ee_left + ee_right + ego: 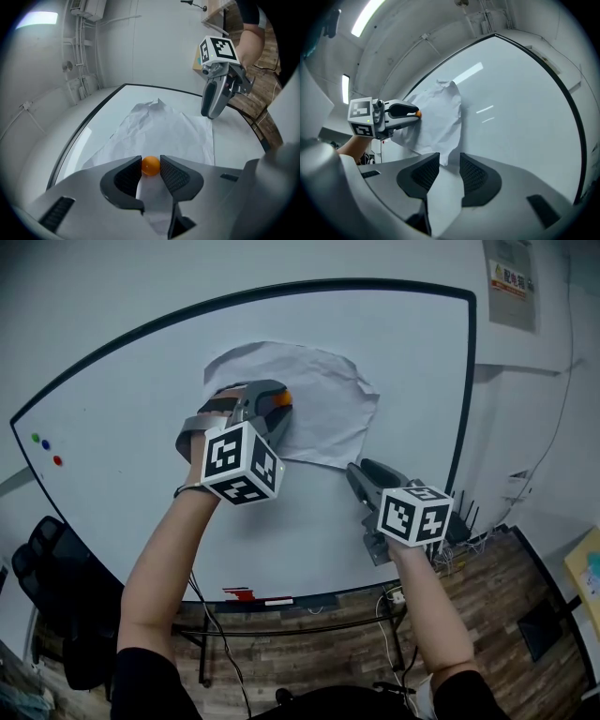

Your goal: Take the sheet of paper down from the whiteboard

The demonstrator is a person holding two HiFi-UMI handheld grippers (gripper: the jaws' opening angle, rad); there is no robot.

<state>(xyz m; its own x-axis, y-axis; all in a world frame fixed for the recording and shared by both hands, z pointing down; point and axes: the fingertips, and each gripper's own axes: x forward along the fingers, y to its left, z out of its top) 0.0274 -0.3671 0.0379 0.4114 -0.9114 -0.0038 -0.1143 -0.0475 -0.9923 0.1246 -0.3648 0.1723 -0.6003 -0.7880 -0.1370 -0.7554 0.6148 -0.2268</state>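
**Paper on whiteboard, magnet under the left gripper**

The paper [323, 399], 1 crumpled white sheet, hung in the upper middle of the whiteboard [403, 352], nearer its top edge than its bottom edge. An orange magnet [150, 166] sat on the sheet's left part and looked like the only thing pinning it.

The left gripper [277, 405] pointed level at the board. Its 2 jaws pinched the magnet, 1 pad against each side. The right gripper [449, 158] hung just below the sheet's lower right corner with its jaws a little spread. There was nothing between them and the paper was not yet touched.

Judgement: the step in hand was pulling the magnet off.
- Grip it square on the round sides, since a ball-shaped thing may squirt out of the pads.
- Draw it straight away from the board. Sliding it would probably drag and tear the creased sheet.
- Get the right gripper's pads onto the lower corner before the magnet comes free, or the sheet will likely drop toward the bottom edge.
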